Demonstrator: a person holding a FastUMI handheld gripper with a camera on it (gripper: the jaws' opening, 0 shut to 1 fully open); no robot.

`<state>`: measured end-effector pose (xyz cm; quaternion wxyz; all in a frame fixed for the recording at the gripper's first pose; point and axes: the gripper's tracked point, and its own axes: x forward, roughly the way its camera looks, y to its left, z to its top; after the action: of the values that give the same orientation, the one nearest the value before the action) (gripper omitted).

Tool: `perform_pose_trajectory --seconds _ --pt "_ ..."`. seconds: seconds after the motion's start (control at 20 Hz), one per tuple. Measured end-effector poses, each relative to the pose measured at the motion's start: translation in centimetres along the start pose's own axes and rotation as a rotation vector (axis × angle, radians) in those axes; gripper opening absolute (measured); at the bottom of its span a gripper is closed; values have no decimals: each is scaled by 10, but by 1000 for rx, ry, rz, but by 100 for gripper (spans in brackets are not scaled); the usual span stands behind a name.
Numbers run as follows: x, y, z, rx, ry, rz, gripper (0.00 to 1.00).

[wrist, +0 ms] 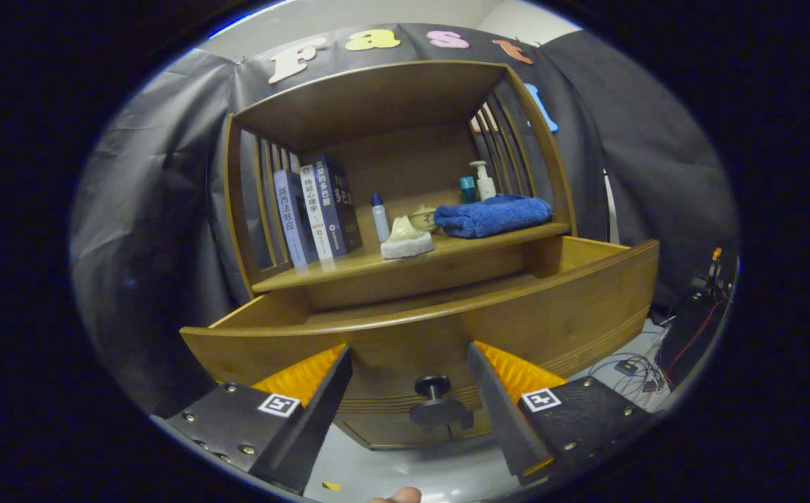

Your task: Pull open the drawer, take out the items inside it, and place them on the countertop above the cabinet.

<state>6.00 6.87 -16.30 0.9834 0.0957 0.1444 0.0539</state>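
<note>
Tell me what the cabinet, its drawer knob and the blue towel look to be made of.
Cabinet: wood with a smooth brown varnish; faint grain and a soft sheen show.
Drawer knob: dark and round, likely metal or plastic; too small to tell. It sits between the fingers of the open claw, untouched.
Blue towel: soft folded cloth with a fuzzy nap.

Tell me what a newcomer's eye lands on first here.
First, the wooden drawer, pulled open, with its dark round knob between the open gripper's fingers, untouched. Above it on the countertop, a folded blue towel lies opposite upright books.
</note>
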Motion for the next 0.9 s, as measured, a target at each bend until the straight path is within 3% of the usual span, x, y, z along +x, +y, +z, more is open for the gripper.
perform_pose_trajectory --seconds 0.9 --pt "41 0 12 14 20 14 100"
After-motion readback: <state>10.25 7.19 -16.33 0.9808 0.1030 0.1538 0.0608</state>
